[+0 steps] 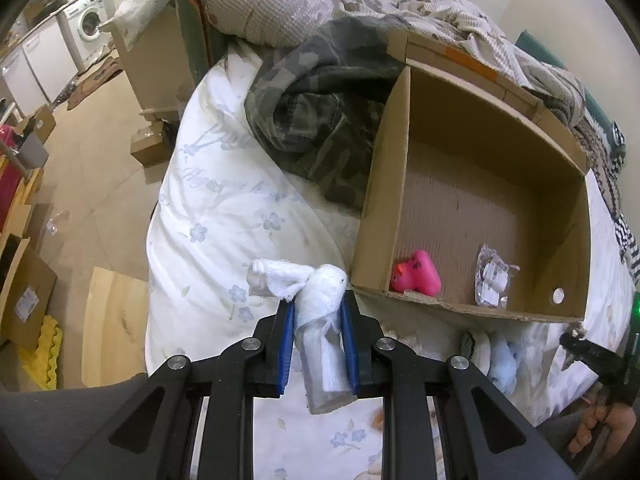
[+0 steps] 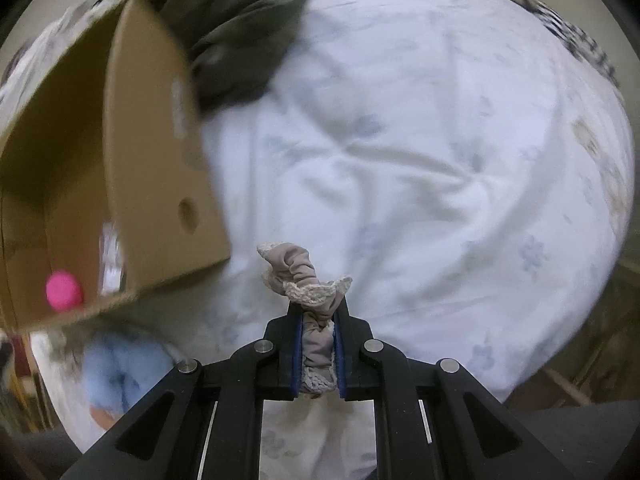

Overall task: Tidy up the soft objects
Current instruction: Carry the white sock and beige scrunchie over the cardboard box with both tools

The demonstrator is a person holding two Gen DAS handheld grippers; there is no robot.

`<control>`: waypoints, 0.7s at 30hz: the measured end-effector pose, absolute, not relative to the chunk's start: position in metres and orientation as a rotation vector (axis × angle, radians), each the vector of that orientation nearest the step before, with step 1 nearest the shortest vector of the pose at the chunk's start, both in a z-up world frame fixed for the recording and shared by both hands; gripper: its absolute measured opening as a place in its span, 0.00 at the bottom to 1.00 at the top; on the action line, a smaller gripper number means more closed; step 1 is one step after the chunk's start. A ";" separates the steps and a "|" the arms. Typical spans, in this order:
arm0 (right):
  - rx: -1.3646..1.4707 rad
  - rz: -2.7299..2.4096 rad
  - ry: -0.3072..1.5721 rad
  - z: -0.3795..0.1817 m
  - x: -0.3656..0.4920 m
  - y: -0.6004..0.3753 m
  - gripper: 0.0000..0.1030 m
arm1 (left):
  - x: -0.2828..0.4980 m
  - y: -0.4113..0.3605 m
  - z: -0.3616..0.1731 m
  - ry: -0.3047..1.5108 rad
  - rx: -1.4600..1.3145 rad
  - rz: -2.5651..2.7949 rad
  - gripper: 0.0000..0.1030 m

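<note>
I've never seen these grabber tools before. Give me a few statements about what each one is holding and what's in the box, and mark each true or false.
1. The left gripper is shut on a white towel toy. True.
2. The cardboard box holds nothing. False: a pink toy and a clear plastic packet lie inside.
3. The right gripper is open with nothing in it. False: it is shut on a grey lace-trimmed scrunchie.
4. The box sits on a white floral bedcover. True.
5. The camouflage garment is inside the box. False: it lies beside the box, on the bed.

Washer (image 1: 89,24) far left; camo blanket (image 1: 316,120) on bed.
</note>
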State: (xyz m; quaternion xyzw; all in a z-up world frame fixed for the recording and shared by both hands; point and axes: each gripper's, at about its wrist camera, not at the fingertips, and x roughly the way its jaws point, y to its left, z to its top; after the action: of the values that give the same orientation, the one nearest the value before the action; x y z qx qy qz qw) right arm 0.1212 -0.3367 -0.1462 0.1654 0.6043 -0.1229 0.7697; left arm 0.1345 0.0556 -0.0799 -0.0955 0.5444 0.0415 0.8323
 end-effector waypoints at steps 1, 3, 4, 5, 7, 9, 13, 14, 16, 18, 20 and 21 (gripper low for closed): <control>0.380 -0.269 1.278 -0.139 0.119 -0.340 0.14 | 0.134 0.056 -0.078 1.145 -0.201 0.089 0.19; 0.406 -0.270 1.209 -0.122 0.115 -0.344 0.14 | 0.132 0.056 -0.073 1.124 -0.202 0.091 0.19; 0.419 -0.266 1.170 -0.112 0.112 -0.343 0.14 | 0.132 0.057 -0.070 1.112 -0.204 0.091 0.19; 0.429 -0.262 1.127 -0.101 0.109 -0.343 0.14 | 0.131 0.057 -0.066 1.098 -0.205 0.092 0.19; 0.431 -0.258 1.068 -0.085 0.104 -0.351 0.14 | 0.129 0.058 -0.060 1.070 -0.208 0.096 0.19; 0.434 -0.241 0.998 -0.066 0.104 -0.348 0.14 | 0.128 0.059 -0.054 1.043 -0.214 0.099 0.19; 0.456 -0.149 0.880 -0.032 0.111 -0.350 0.14 | 0.129 0.057 -0.041 0.987 -0.225 0.101 0.19; 0.464 -0.112 0.857 -0.024 0.108 -0.345 0.14 | 0.129 0.056 -0.039 0.979 -0.227 0.097 0.19; 0.467 -0.039 0.824 -0.013 0.109 -0.337 0.14 | 0.130 0.050 -0.032 0.961 -0.230 0.078 0.19; 0.461 0.019 0.808 -0.008 0.113 -0.329 0.14 | 0.131 0.041 -0.024 0.940 -0.220 0.047 0.19; 0.441 0.072 0.805 -0.002 0.118 -0.317 0.14 | 0.132 0.033 -0.016 0.911 -0.196 0.028 0.19; 0.436 0.097 0.803 -0.001 0.120 -0.311 0.14 | 0.133 0.027 -0.011 0.889 -0.174 0.016 0.19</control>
State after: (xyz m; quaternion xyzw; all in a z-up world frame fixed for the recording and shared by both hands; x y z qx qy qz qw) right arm 0.1204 -0.3106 -0.0006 0.2102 0.3877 0.0470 0.8963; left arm 0.1331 0.0272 -0.0114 -0.0841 0.4295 0.0075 0.8991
